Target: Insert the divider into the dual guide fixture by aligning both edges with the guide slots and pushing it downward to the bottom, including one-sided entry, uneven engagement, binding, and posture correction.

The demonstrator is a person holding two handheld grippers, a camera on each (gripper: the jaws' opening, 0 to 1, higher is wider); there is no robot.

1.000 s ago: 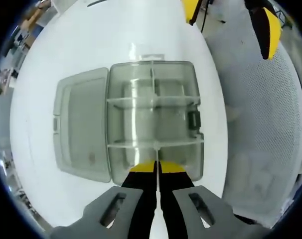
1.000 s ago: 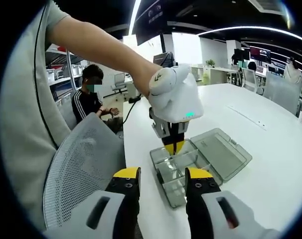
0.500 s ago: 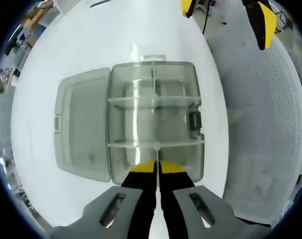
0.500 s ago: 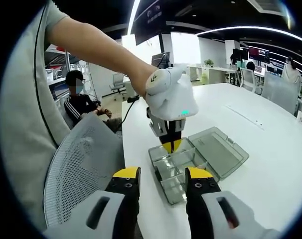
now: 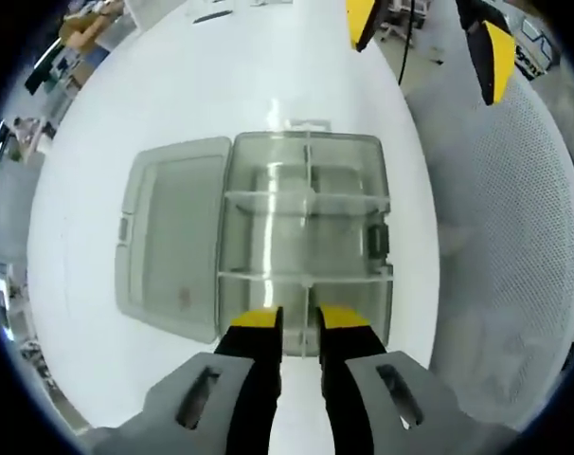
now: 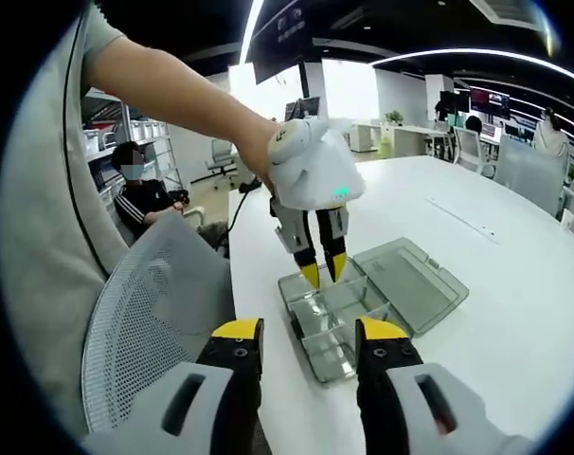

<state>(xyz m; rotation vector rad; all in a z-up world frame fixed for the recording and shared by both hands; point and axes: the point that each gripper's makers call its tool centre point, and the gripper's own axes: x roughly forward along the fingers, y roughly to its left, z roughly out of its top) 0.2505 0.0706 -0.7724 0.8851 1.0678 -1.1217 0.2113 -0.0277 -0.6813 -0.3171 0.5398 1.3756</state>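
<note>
A clear grey compartment box [image 5: 268, 227] lies on the white table with its lid [image 5: 173, 237] folded open beside it. Cross dividers split the inside. The thin clear divider [image 5: 307, 301] stands edge-on in the near compartment, just ahead of my left gripper [image 5: 298, 327], whose yellow-tipped jaws are open and apart from it. In the right gripper view the left gripper [image 6: 322, 273] hangs open just above the box [image 6: 332, 327] and its lid [image 6: 410, 277]. My right gripper [image 6: 301, 334] is open and empty, well back from the box; its yellow tips [image 5: 495, 57] show far off.
A grey mesh chair [image 6: 154, 303] stands against the table edge on the box's side, also the chair [image 5: 514, 246] in the left gripper view. A person [image 6: 135, 185] sits farther back. White tabletop [image 6: 514, 313] spreads beyond the lid.
My left gripper has opened and let go of the divider, then drawn back up from the box. The divider stays standing in the box. The right gripper has barely moved.
</note>
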